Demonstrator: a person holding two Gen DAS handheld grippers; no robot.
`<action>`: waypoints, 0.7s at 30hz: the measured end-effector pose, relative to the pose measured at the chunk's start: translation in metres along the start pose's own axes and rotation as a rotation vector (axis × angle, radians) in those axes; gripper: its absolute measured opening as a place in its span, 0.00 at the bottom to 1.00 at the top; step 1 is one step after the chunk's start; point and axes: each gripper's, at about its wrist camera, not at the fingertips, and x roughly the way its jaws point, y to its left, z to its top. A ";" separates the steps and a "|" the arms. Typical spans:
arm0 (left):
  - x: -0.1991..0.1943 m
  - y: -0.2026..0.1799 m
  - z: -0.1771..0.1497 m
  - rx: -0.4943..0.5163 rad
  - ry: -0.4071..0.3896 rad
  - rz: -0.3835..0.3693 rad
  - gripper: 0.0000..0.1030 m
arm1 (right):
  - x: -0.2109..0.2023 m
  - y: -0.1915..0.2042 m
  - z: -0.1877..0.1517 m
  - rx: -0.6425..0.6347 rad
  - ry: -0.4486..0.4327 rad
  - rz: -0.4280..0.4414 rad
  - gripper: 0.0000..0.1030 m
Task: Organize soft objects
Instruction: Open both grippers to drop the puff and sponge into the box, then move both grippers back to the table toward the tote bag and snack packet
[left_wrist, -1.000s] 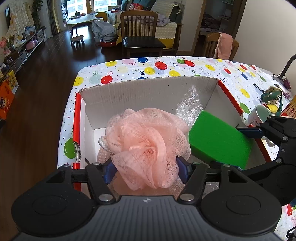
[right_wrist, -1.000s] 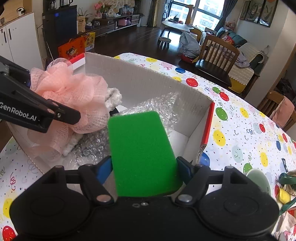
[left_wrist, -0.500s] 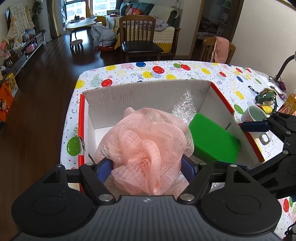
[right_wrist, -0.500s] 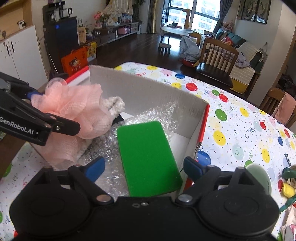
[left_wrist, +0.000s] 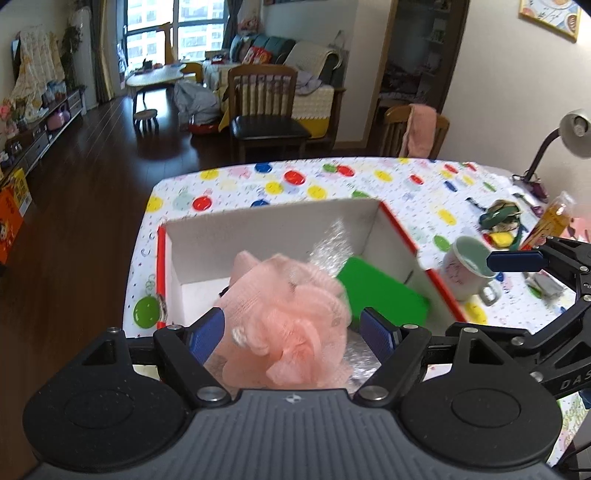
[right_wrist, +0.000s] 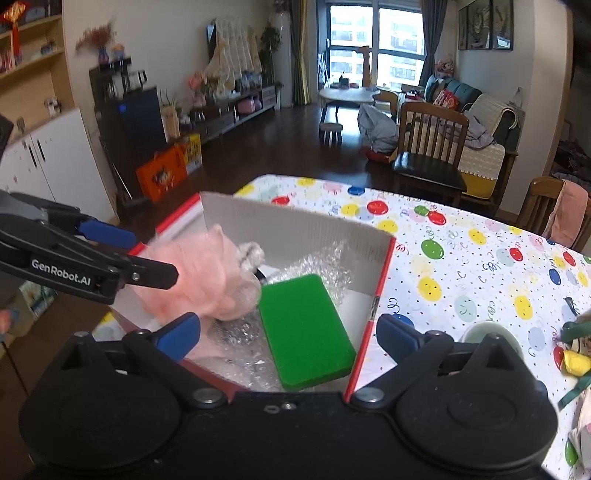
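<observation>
We see both tools above a cardboard box (left_wrist: 266, 221) with red outer edges, standing on a tabletop (left_wrist: 406, 188) covered in a balloon-print cloth. Our left tool (left_wrist: 293, 330) has its blue pads spread wide, and the pink mesh bath pouf (left_wrist: 284, 321) sits between them in the left wrist view; we cannot tell whether either pad touches it. The pouf is blurred, so we cannot say if it rests on the box floor or hangs just above it. In the right wrist view the pouf (right_wrist: 207, 280) lies in the left part of the box (right_wrist: 295, 229), beside the left tool's black arm.

Our right tool (right_wrist: 290, 334) is also spread wide and grips nothing. The green sponge (right_wrist: 304, 328) lies flat inside the box, on crumpled bubble wrap (right_wrist: 321, 264), close to the right wall with the red edge. From the left wrist view the sponge (left_wrist: 380, 295) is just to the right of the pouf, with bubble wrap (left_wrist: 330, 247) rising behind both.

Outside the box on the right stands a white mug (left_wrist: 467, 273), near a yellow bottle (left_wrist: 552, 218) and a small heap of green and yellow things (left_wrist: 502, 221)
</observation>
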 end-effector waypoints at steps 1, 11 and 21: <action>-0.004 -0.003 0.001 0.004 -0.007 -0.005 0.78 | -0.006 -0.001 0.000 0.008 -0.008 0.002 0.99; -0.028 -0.047 0.008 0.079 -0.070 -0.087 0.78 | -0.072 -0.033 -0.014 0.133 -0.089 -0.043 0.99; -0.012 -0.128 0.027 0.170 -0.076 -0.196 0.78 | -0.121 -0.107 -0.056 0.238 -0.112 -0.203 1.00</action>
